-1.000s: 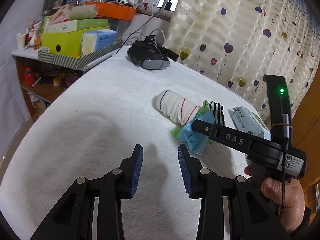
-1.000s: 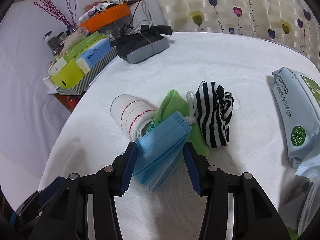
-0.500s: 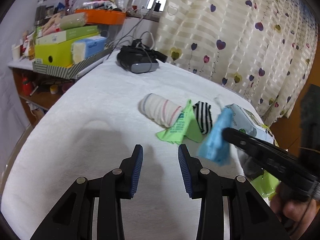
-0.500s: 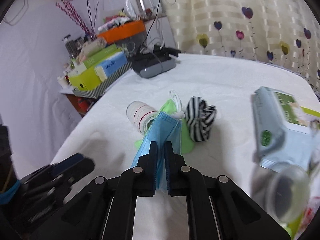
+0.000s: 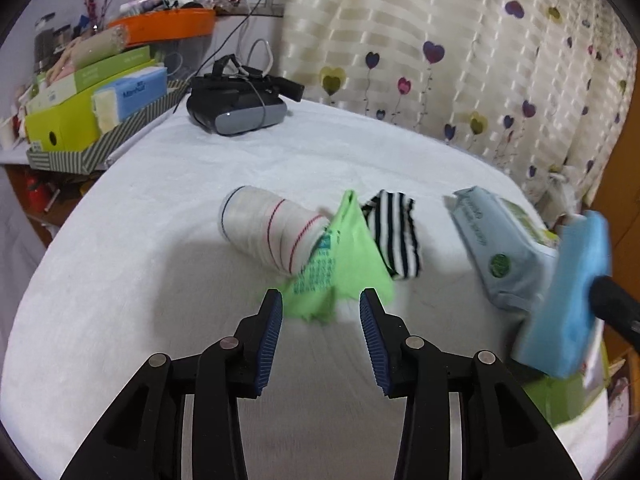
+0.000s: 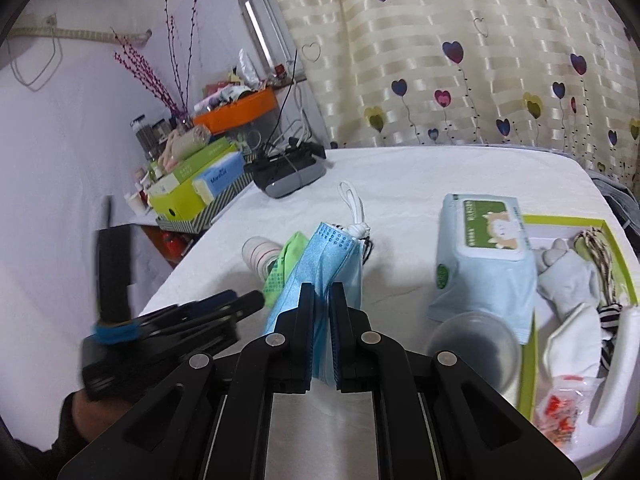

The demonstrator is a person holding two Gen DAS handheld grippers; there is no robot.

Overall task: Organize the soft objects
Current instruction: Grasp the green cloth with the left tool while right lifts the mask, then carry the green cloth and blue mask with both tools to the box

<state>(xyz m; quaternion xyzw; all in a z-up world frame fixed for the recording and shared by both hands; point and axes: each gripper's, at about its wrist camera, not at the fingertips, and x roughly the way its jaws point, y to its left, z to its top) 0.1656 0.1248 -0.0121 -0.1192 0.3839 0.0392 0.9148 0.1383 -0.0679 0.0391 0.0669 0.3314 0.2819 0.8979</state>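
Since the earlier frame the blue face masks [image 6: 324, 264] have left the heap and now hang clamped in the right tool [image 6: 320, 300], lifted clear of the white cover [image 5: 140, 280]; its jaws are pressed tight on the pleated stack, with the white ear loops [image 6: 354, 216] dangling past the tips. The left tool [image 5: 320, 320] has come forward to the heap, and its jaws are opening with nothing pinched between them; the edge of the green cloth [image 5: 344, 264] lies just ahead of its pads.

The remaining soft things sit in a row just beyond the left tool: a rolled white sock [image 5: 272, 232] with thin red and blue rings, the green cloth tented over it, and a black-and-white striped sock [image 5: 396, 236] touching the cloth's far side. To the right of the right tool stands a glossy pack of wet wipes [image 6: 484, 256], and beyond it the green-edged box [image 6: 624, 264] already holding pale socks and cloths.

The masks are thin, slick and layered, so a swing toward the box could shed the outer sheets, or the loose loops could snag the wipes pack in passing. The green cloth is limp and drapes over the sock roll; a grab at its edge may drag the roll or the striped sock along
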